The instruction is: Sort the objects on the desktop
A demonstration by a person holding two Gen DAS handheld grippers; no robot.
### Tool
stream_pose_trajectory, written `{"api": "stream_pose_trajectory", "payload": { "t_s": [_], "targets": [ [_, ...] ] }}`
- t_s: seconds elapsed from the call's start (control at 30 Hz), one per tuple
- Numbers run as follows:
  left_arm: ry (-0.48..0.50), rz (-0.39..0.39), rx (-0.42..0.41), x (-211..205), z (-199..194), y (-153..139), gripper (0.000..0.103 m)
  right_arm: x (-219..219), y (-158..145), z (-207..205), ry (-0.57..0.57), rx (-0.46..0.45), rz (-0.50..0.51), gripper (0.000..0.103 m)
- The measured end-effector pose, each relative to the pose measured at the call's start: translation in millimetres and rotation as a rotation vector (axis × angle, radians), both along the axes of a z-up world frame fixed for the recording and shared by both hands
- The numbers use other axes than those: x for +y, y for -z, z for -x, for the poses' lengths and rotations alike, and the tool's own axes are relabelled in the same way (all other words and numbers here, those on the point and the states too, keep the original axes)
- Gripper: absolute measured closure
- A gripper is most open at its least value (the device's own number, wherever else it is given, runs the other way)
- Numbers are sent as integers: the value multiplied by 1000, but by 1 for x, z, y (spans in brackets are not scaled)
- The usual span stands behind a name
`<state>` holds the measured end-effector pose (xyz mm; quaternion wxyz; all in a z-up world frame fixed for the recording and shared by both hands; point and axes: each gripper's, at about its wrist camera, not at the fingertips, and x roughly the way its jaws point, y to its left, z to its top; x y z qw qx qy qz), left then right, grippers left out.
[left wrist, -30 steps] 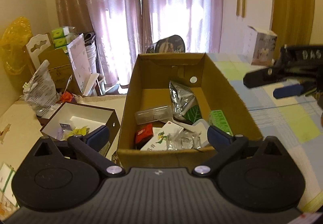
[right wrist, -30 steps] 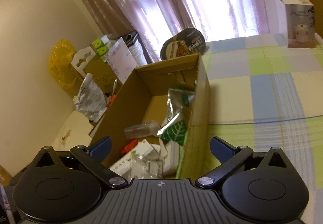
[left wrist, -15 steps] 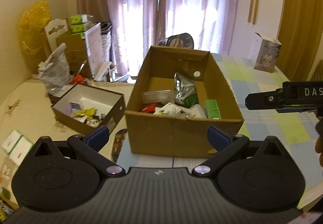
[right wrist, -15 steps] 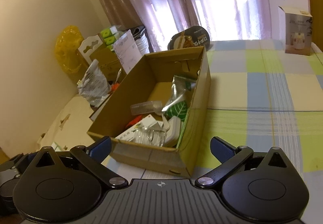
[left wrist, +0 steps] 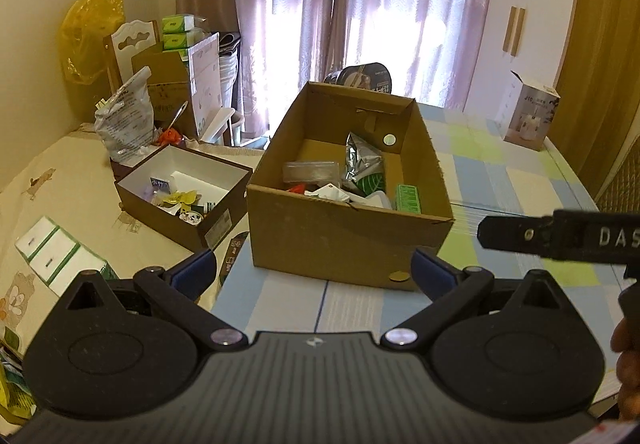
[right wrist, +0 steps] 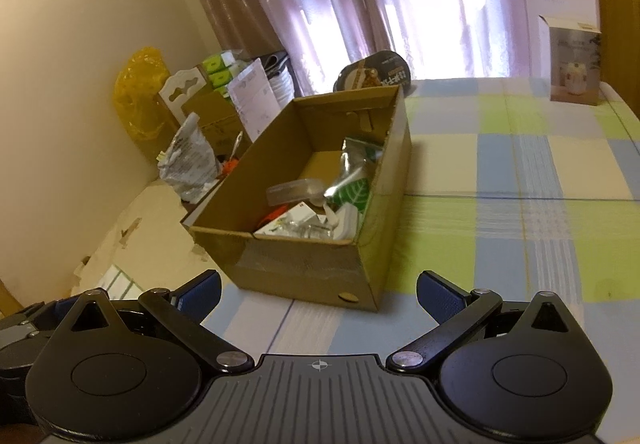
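One carton (left wrist: 348, 232) stands on the checked cloth (right wrist: 520, 172), open-topped, with mixed small goods inside: a foil pouch (left wrist: 362, 160), a clear case (left wrist: 310, 170), a green packet (left wrist: 408, 198) and white packets, all lying loose against the right wall and near end. Compared with a second ago, both cameras now see the carton from farther back and from above its near wall; earlier the left view looked straight down into it. Both tools have therefore been drawn back from the carton.

The left gripper (left wrist: 314, 270) has its jaws spread wide with nothing between them. The right gripper (right wrist: 318, 294) is likewise spread wide and empty, and its body also shows at the right edge of the left view.

Left of the carton, just beside it, sits a smaller dark box (left wrist: 184, 196) with a white lining, holding wrappers and oddments. White and green packs (left wrist: 60, 254) lie near the left table edge. A white product box (left wrist: 528, 112) stands well apart at the far right.

Judgement: a deposit into the carton appears complete, and the withdrawal clears both tools for the next pick, probably among the loose items on the left.
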<state>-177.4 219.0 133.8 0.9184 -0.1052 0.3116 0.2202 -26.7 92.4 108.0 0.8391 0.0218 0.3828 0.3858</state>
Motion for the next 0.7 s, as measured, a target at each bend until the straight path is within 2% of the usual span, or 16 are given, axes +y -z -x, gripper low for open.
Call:
{"api": "stream_pose_trajectory", "payload": {
  "t_s": [0.33, 0.7],
  "targets": [
    [6, -39, 27, -15, 1, -1, 1, -10, 1, 20, 35, -38, 22, 2],
    [-27, -60, 57, -5, 7, 10, 1, -14, 14, 22, 41, -13, 56, 2]
  ]
}}
